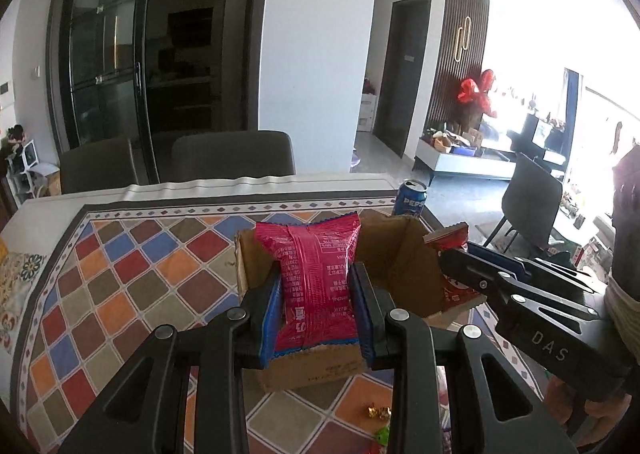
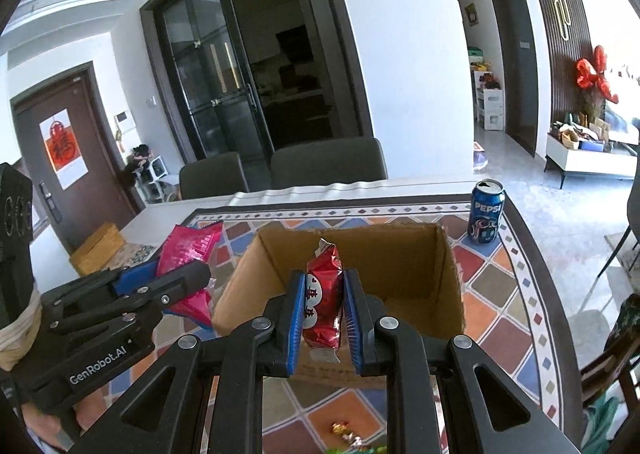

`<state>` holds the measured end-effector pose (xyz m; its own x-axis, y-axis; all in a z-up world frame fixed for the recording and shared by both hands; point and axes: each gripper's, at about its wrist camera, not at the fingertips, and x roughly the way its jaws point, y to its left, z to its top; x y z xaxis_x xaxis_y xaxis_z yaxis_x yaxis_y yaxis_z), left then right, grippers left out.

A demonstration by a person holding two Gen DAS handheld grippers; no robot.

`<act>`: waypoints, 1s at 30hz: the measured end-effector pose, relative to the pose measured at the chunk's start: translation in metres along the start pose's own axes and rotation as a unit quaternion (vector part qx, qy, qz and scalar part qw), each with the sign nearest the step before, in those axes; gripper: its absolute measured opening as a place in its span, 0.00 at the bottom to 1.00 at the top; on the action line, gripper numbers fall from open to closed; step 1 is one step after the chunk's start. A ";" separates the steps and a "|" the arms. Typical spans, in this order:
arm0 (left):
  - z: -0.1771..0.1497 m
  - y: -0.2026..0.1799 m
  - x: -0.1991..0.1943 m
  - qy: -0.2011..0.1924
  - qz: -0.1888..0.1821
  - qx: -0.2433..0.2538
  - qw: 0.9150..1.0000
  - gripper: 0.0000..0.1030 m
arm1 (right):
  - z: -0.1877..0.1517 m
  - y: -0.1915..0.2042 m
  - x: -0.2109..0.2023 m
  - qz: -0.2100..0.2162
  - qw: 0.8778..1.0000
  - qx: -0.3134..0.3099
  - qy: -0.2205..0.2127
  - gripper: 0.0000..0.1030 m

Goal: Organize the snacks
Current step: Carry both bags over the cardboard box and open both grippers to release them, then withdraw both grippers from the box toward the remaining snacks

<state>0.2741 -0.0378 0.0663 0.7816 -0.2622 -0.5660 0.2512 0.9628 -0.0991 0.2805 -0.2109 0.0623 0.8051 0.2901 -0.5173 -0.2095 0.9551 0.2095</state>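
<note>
From the left wrist camera, the left gripper (image 1: 318, 294) is closed on a pink snack packet (image 1: 316, 278), its blue pads pressing the packet's two sides. The packet stands upright between the fingers, its printed back seam facing the camera, and it hangs over the near left part of an open cardboard box (image 1: 400, 254). The box sits on a tablecloth (image 1: 132, 274) patterned with coloured diamonds. To the right, the right gripper (image 1: 460, 254) reaches in over the box's right side with a red snack packet (image 1: 450, 236) pinched in its tip. A blue Pepsi can (image 1: 410, 198) stands beyond the box near the far edge of the table. A small gold-wrapped candy (image 1: 378, 412) lies on the cloth just in front of the box, with a green wrapper (image 1: 383, 434) nearer still.

From the right wrist camera, the right gripper (image 2: 322, 304) is closed narrowly on the red snack packet (image 2: 324, 294), which is held upright, edge-on, above the near wall of the cardboard box (image 2: 400, 250). The box interior that shows looks bare. To the left, the left gripper (image 2: 176, 274) holds the pink snack packet (image 2: 192, 246) just beside the box's left wall. The Pepsi can (image 2: 486, 212) stands upright past the box's far right corner, apart from it. Wrapped candies (image 2: 344, 432) lie on the tablecloth (image 2: 512, 286) below the fingers.
</note>
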 end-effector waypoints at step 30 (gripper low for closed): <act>-0.025 -0.012 -0.008 0.021 0.040 0.017 0.999 0.62 | -0.013 -0.012 -0.010 -0.049 0.999 0.002 0.021 0.35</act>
<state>0.2507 -0.0454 0.0518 0.7758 -0.1805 -0.6046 0.2086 0.9777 -0.0242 0.2677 -0.2243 0.0542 0.7974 0.1984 -0.5699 -0.1292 0.9786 0.1599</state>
